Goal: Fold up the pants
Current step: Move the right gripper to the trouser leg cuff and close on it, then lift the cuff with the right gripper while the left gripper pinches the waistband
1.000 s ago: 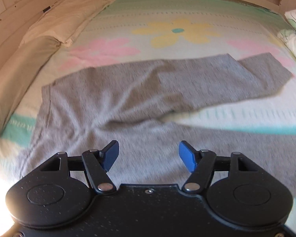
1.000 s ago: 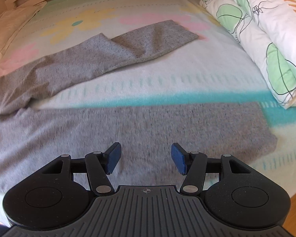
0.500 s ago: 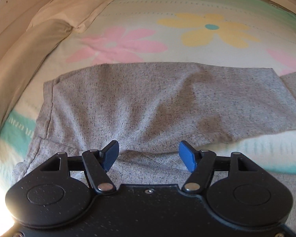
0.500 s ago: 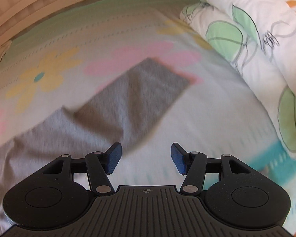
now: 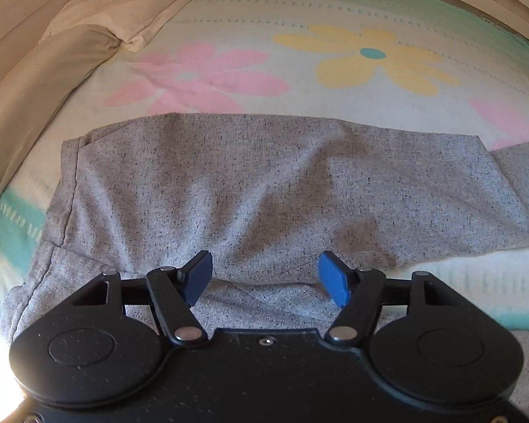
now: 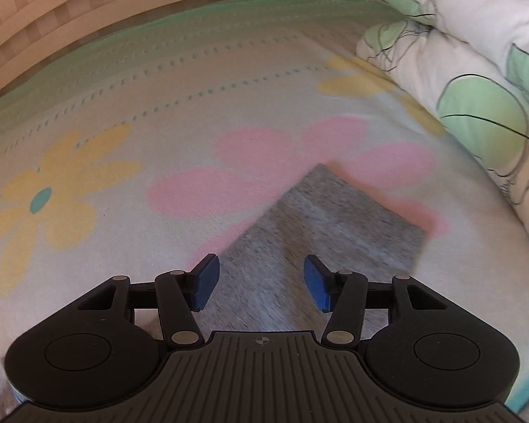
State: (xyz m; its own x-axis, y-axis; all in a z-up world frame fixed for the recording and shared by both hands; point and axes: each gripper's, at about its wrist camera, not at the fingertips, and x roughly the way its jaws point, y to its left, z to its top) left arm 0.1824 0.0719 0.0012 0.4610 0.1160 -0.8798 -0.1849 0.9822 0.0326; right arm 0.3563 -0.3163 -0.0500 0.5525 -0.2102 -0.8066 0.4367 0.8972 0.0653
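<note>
The right gripper [image 6: 261,283], fingers spread, now hovers over the gray pants' [image 5: 264,190] leg end; the left gripper [image 5: 264,282], also spread, sits nearer the waistband.

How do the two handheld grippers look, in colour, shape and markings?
Both are black with two round discs, silver rivets and blue pads. The left gripper has a smooth, speckled body; the right gripper has a ribbed body with a small crosshair mark. No cables or sleeves show.

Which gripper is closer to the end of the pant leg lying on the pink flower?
The right. The right gripper hangs open just over the pant leg end. The left gripper, also open, is far off, over the waist part of the grey pants.
</note>
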